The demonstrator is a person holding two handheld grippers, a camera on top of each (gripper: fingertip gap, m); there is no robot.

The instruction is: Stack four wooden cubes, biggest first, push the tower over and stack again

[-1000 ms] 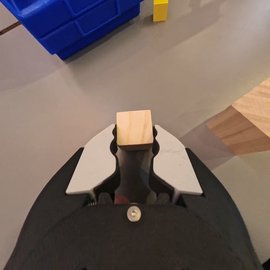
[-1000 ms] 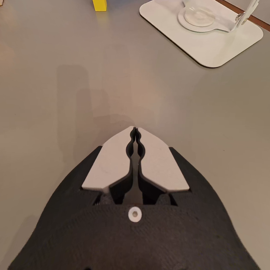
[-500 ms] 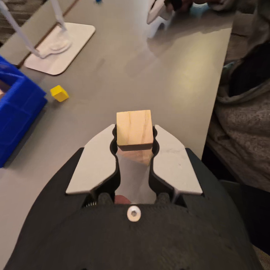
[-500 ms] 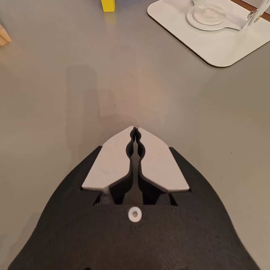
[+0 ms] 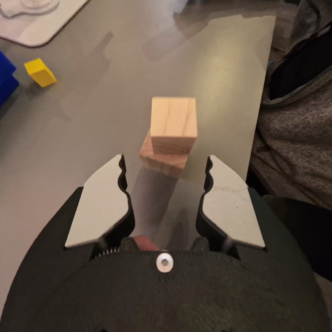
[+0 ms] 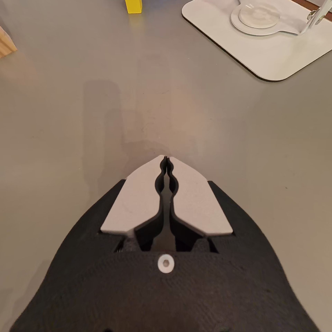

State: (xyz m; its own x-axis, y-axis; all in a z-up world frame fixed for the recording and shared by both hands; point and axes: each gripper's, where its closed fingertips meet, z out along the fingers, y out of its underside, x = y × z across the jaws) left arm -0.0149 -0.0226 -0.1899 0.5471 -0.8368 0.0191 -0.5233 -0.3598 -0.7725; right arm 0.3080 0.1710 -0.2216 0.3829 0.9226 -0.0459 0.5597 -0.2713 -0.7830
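While my left gripper (image 5: 166, 158) hangs spread wide and empty above the grey table (image 5: 89, 125), its camera alone shows the small cube (image 5: 173, 124) just past the fingertips, resting on a wider cube (image 5: 161, 164). Beyond, left, I see a yellow block (image 5: 40, 72) beside a blue bin (image 5: 6, 80), and a person's grey sleeve (image 5: 294, 143) at right. My right gripper (image 6: 165, 158) is pressed together; only its view shows the white pad (image 6: 260, 48) far right.
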